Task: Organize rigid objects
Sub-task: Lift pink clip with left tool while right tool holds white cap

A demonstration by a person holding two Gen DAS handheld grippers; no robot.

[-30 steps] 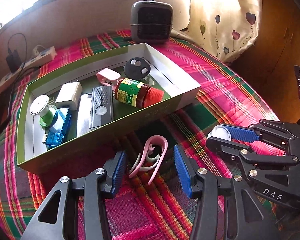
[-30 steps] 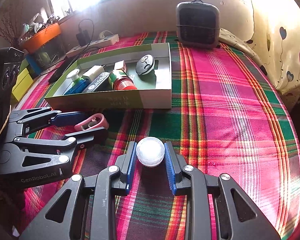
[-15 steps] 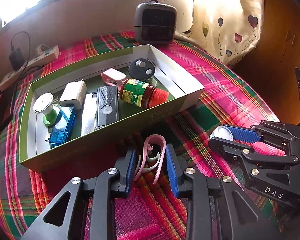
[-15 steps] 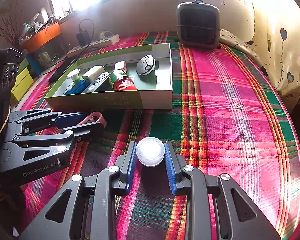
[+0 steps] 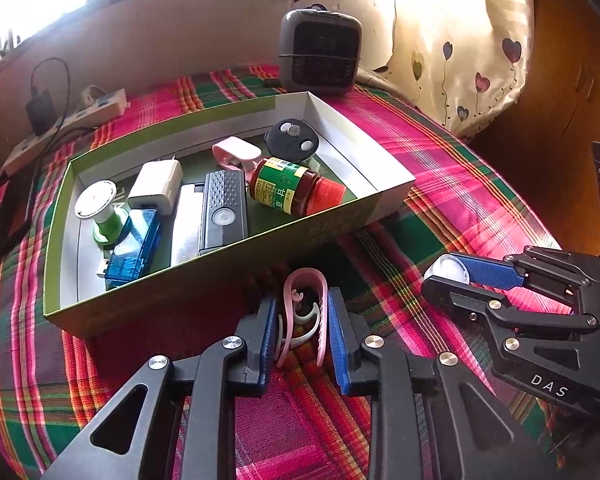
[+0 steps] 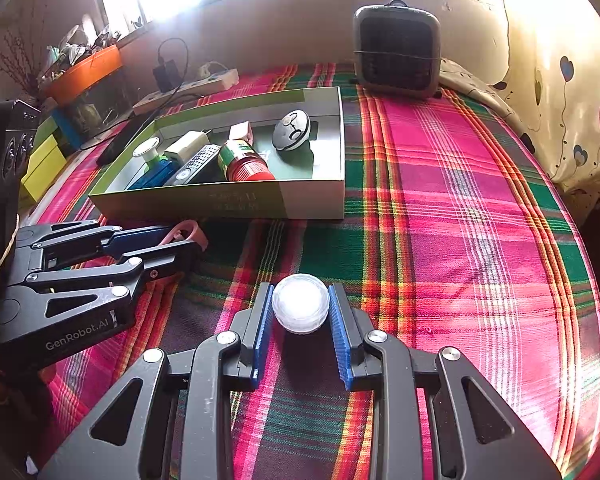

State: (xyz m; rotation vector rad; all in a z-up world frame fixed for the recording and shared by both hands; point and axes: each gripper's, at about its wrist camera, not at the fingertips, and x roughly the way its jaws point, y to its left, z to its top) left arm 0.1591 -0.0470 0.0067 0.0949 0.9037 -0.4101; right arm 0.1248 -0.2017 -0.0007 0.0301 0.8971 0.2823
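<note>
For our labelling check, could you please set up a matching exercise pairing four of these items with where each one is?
Things:
1. pink clip
2. white round cap
3. red-capped jar
4. grey heater

Places:
A. lying in the green box
B. between the right gripper fingers
C. behind the box
D. between the left gripper fingers

Pairs: 1-D, 2-B, 3-A, 4-C

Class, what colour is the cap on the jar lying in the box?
Red cap; left wrist view.

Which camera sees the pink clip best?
The left wrist view: the pink clip sits whole between the left gripper pads. The right wrist view shows only its pink end, mostly hidden by that gripper.
</note>
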